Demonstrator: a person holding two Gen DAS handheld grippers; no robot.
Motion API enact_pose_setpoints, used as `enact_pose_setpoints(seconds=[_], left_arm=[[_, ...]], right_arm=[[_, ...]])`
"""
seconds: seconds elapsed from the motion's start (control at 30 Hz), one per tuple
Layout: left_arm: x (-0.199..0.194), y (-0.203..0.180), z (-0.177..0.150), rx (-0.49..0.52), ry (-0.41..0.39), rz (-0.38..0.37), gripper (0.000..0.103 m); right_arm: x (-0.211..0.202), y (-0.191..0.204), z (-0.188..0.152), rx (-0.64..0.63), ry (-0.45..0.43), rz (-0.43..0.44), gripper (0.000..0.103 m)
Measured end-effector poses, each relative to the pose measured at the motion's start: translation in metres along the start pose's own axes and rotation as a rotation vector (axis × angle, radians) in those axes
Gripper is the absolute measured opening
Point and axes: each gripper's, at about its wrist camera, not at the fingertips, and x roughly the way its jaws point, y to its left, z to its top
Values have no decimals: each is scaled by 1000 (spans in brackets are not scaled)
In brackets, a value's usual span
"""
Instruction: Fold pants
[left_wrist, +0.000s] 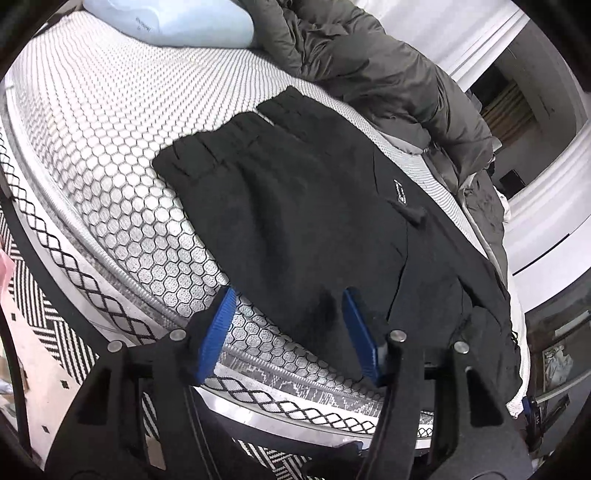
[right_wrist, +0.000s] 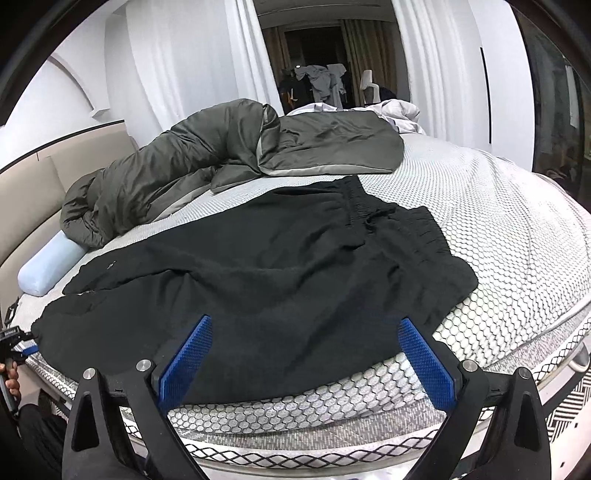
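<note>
Here the black pants (left_wrist: 295, 206) are lying spread across the honeycomb-patterned mattress (left_wrist: 110, 129), with a grey duvet (left_wrist: 388, 74) bunched behind them and a pale blue pillow (left_wrist: 173, 22) at the far corner.

Left: the left gripper (left_wrist: 286, 325) is hovering at the near edge of the cloth with its jaws partly open. One blue pad (left_wrist: 218, 328) is sitting over bare mattress and the other over the fabric, so the hem is lying between them but is not being pinched. To do this step well, the lower pad should slide beneath the edge and gather every layer before the jaws come together.

Right: the right gripper (right_wrist: 304, 354) is standing wide open over the pants (right_wrist: 258, 269) near the mattress (right_wrist: 498, 221) edge, holding nothing. Its pads are straddling flat cloth rather than an edge; moving to the hem would likely give a cleaner pinch. Both grips should be secure before lifting, so that the fold is carried over evenly.
</note>
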Motion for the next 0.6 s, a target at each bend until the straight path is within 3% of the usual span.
enact_pose_setpoints(seconds=[0.27,0.37,0.43,0.6], left_arm=[[7,0,22,-65,-39,-40,56],[0,-6,26,-49,-65,-57,56],[-5,-10,25,-28,-69,-51,45],[-2,-12,29,-1,-49,-68,44]], right_arm=[[-1,-2,-2,10,-6,-10,102],[-2,-14,-4,72,-14,-34,102],[-3,-26,-7,133,-11,-26,102],[1,-47,-6,209,2,-14,102]])
